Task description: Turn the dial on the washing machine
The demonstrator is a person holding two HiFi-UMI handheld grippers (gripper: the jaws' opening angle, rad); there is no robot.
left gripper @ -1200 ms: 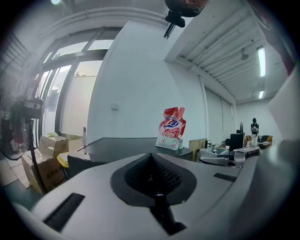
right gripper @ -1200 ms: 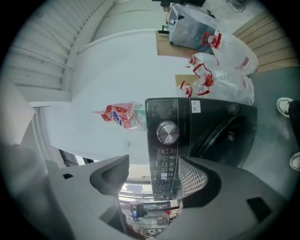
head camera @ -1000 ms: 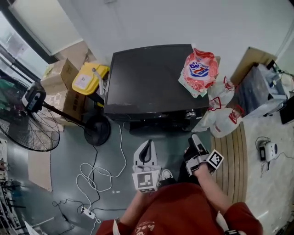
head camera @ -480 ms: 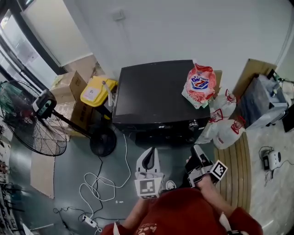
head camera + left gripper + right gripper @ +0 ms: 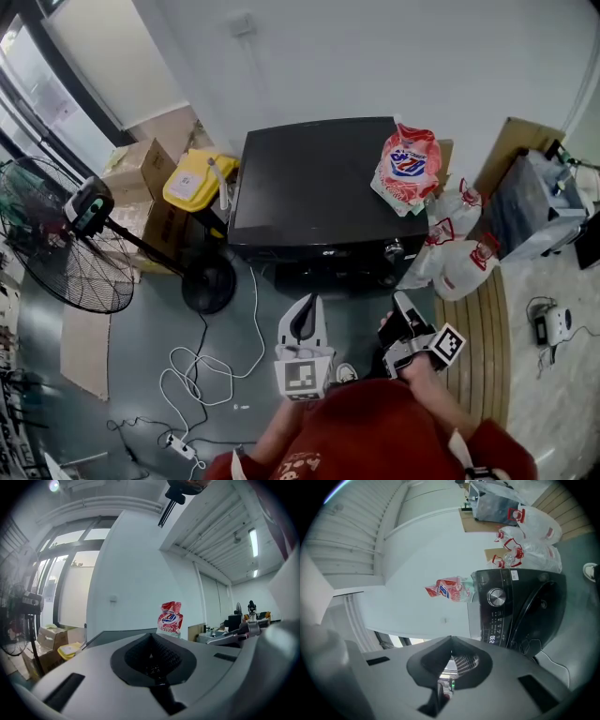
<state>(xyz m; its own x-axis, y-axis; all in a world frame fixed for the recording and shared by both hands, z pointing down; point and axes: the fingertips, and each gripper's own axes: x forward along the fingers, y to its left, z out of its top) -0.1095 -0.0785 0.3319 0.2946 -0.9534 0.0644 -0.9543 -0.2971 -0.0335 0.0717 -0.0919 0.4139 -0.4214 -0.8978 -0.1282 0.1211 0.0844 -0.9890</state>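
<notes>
The right gripper point(image 5: 401, 302) has just closed its jaws together, empty, short of the dial point(image 5: 394, 250) at the washing machine point(image 5: 319, 178) front-right, perhaps to nudge it; the left gripper point(image 5: 307, 302), likewise closed empty, hangs before its middle

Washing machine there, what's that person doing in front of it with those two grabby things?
A person stands facing the black washing machine, a gripper in each hand. The left gripper has its jaws together, empty. The right gripper has just closed its jaws on nothing. Both are short of the machine, and nothing touches its silver dial yet.
</notes>
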